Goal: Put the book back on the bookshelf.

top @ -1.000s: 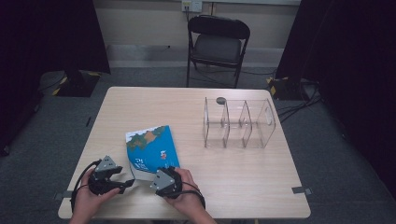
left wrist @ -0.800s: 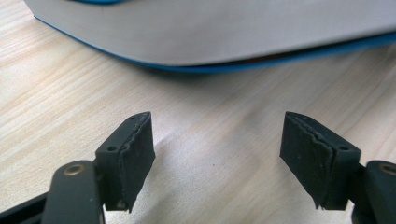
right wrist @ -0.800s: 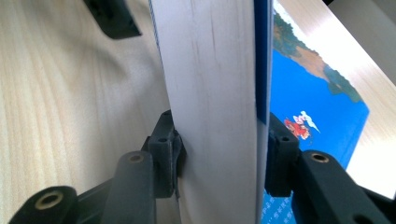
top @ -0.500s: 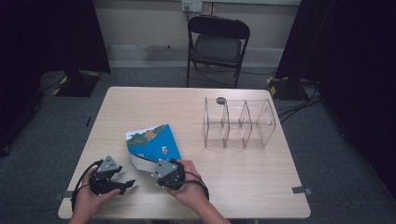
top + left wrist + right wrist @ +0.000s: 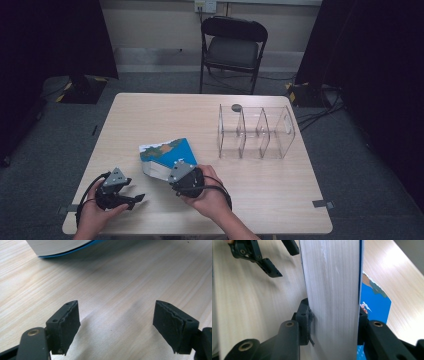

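At lower left the left gripper [image 5: 134, 199] rested open and empty, while at lower centre the right gripper [image 5: 172, 172], clamped on the one book [image 5: 167, 153], had tilted its near edge off the table [image 5: 280, 190], so lifting had begun toward the one three-bay clear rack [image 5: 256, 132].
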